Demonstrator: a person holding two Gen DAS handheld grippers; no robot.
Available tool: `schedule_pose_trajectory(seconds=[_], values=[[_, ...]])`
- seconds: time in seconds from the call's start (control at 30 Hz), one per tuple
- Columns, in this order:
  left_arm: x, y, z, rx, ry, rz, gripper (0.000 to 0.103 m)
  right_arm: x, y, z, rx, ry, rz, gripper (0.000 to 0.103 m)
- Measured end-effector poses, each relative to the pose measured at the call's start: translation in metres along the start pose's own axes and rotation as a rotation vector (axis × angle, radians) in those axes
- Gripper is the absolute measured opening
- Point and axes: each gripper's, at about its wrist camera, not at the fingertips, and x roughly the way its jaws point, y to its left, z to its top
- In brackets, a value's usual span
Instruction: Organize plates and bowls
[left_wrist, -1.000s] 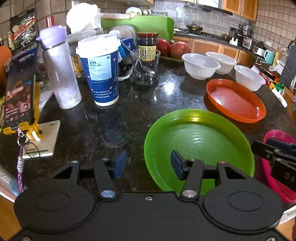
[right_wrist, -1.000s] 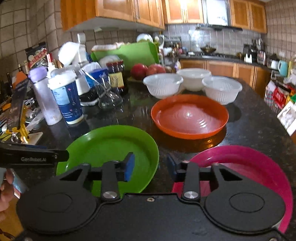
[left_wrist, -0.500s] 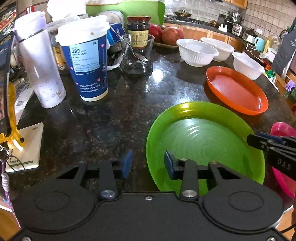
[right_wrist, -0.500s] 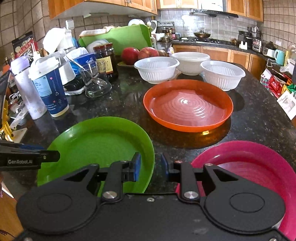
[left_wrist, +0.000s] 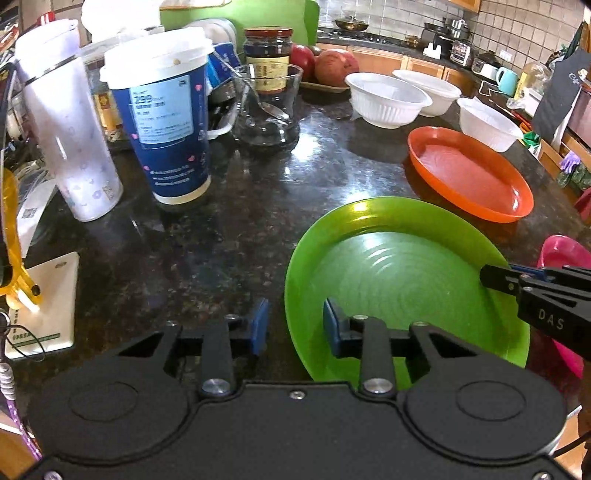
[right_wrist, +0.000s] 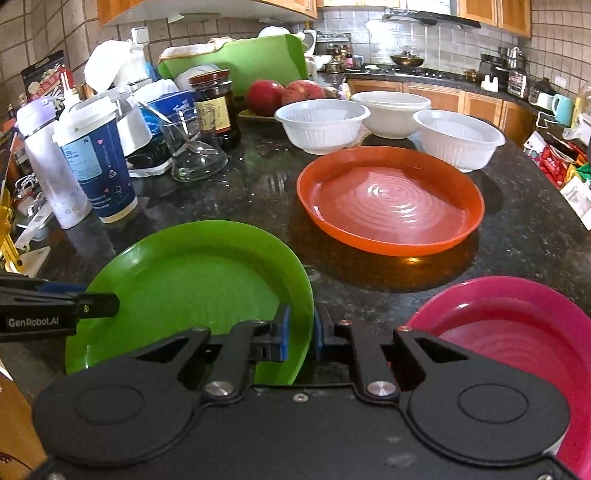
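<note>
A green plate (left_wrist: 399, 280) lies at the near edge of the dark granite counter (left_wrist: 229, 229). My left gripper (left_wrist: 293, 326) straddles its left rim, jaws apart, not clamped. My right gripper (right_wrist: 300, 334) straddles its right rim (right_wrist: 301, 295) with the pads close against it; the green plate (right_wrist: 192, 288) fills the left of that view. An orange plate (right_wrist: 391, 201) lies beyond, a pink plate (right_wrist: 517, 332) at near right. Three white bowls (right_wrist: 321, 125) stand behind the orange plate.
At the left stand a blue paper cup (left_wrist: 162, 125), a white tumbler (left_wrist: 66, 129), a glass jug (left_wrist: 269, 103) and a sauce jar (left_wrist: 267, 55). Red fruit (right_wrist: 284, 94) and a green board (right_wrist: 240, 62) are at the back. A white card (left_wrist: 44, 306) lies near left.
Both grippers moved down and forward onto the green plate's opposite rims. The right jaws narrowed around the right rim. The left jaws narrowed a little around the left rim.
</note>
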Motion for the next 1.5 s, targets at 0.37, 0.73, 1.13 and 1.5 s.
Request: schedule_pose_trajectory(seconds=[0.37,0.73,1.13,1.5], values=[[-0.007,0.026,-0.002,-0.037,0.009,0.011,0.034,0.009,0.023,0.006,-0.042,0.004,0.057,0.015],[-0.009,0.052,-0.003,-0.109,0.014,0.016,0.033,0.013,0.041,0.012,-0.078,-0.016,0.093,0.015],[-0.012,0.054,-0.005,-0.092,0.023,0.007,0.033,0.009,0.047,0.008,-0.092,-0.009,0.095,0.015],[-0.025,0.061,-0.009,-0.099,-0.010,0.024,0.033,-0.005,0.043,0.005,-0.064,-0.054,0.066,0.018]])
